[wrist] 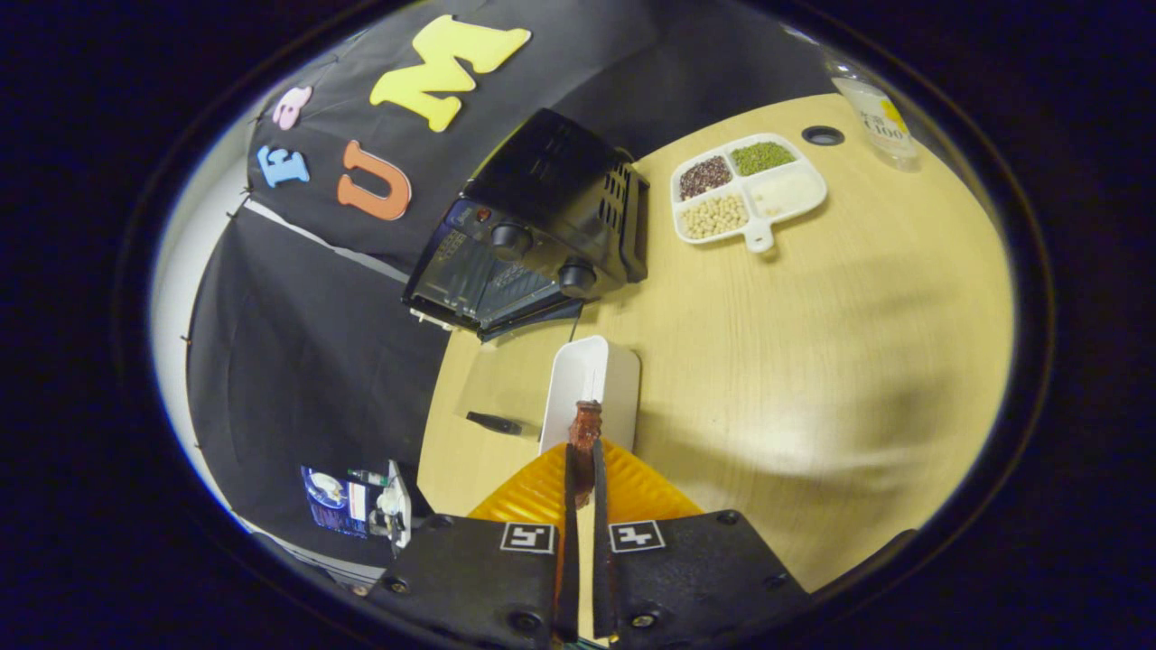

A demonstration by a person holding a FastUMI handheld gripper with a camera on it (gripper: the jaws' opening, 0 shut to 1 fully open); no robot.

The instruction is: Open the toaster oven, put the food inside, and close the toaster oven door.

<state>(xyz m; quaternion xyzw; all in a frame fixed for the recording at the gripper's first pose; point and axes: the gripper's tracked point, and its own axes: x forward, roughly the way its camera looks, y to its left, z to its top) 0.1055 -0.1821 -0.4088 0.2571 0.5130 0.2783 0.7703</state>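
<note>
My jaws close on a piece of food, held just above a small tray that lies right ahead of them on the surface. Beyond the tray, to its left, stands the toaster oven at the surface's far edge. Right of the oven lies a divided dish, with a bottle behind it further right.

The gripper is held above the table, its two fingers drawn nearly together and both pressing on a small brown piece of food at their tips.
</note>
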